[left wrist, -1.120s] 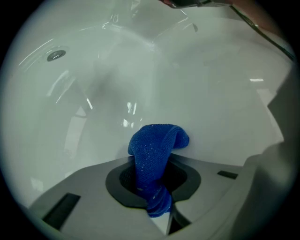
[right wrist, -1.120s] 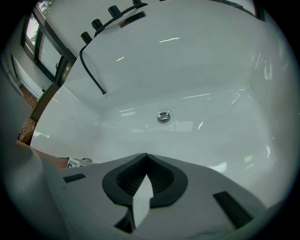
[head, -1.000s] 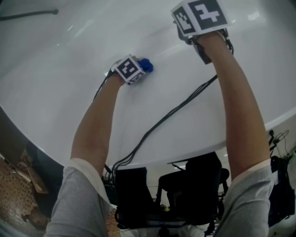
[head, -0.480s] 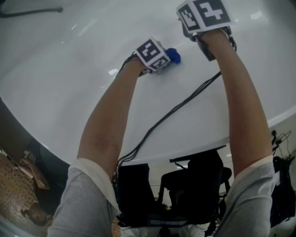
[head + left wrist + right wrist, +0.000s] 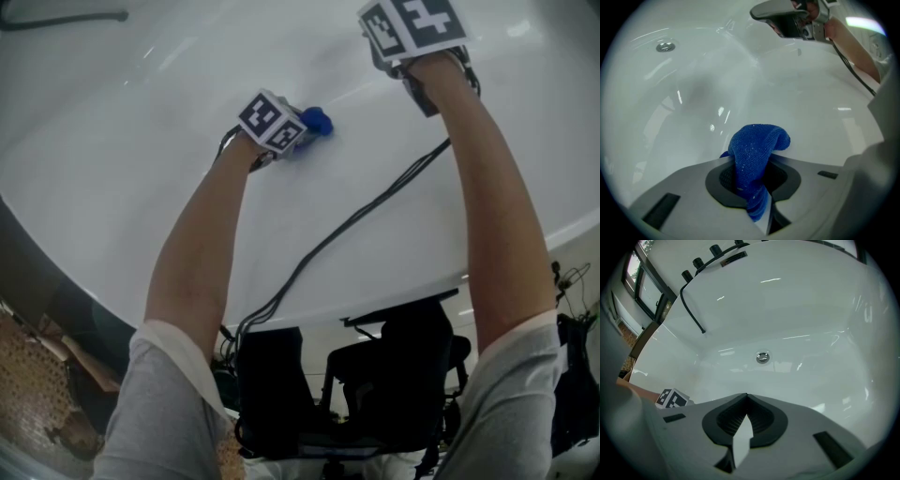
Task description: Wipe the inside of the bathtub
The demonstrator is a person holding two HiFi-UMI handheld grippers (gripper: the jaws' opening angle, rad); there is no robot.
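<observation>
White bathtub (image 5: 787, 310), interior. Left gripper (image 5: 754, 180) low on the sloping inner wall, jaws clamped on a cloth. Right gripper (image 5: 746, 416) well apart, jaws together, nothing between them, facing the drain. Blue cloth (image 5: 757, 145) bunched at the wall. Drain (image 5: 762, 357).

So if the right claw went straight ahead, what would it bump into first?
The right claw, shut and empty, would probably meet the white inside of the bathtub, near the round drain. Nothing else shows in between.
</observation>
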